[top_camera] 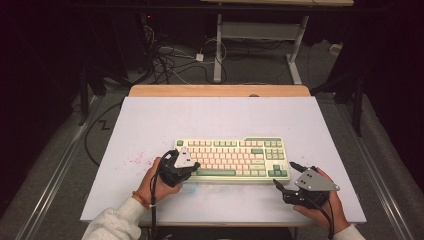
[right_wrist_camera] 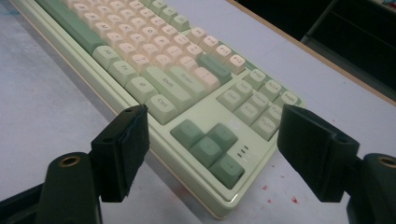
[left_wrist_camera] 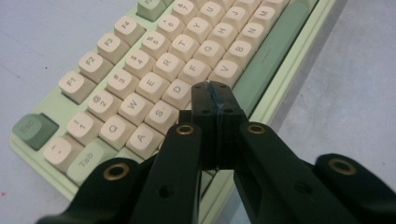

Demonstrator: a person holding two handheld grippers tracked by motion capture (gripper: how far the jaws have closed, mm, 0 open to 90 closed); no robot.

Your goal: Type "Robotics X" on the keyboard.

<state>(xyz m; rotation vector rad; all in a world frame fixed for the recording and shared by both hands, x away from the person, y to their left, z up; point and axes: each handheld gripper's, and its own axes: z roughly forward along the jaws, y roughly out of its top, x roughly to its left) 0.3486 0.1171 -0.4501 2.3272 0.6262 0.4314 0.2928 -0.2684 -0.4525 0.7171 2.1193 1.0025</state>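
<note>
A pale green keyboard point(top_camera: 232, 159) with cream and green keys lies on the white table top, slightly near of centre. My left gripper point(top_camera: 195, 166) is over its near left corner. In the left gripper view its jaws are pressed together with nothing between them, and the tips point(left_wrist_camera: 215, 91) hover just above the keys beside D and V on the keyboard point(left_wrist_camera: 140, 84). My right gripper point(top_camera: 285, 175) stands open at the near right corner. In the right gripper view it point(right_wrist_camera: 219, 149) frames the green arrow keys point(right_wrist_camera: 208, 147) without touching them.
The white table surface point(top_camera: 150, 125) has a wooden strip point(top_camera: 220, 90) along its far edge. Small red specks point(top_camera: 136, 160) mark the surface left of the keyboard. Beyond the table stand another desk's legs point(top_camera: 218, 45), with cables on the floor point(top_camera: 170, 60).
</note>
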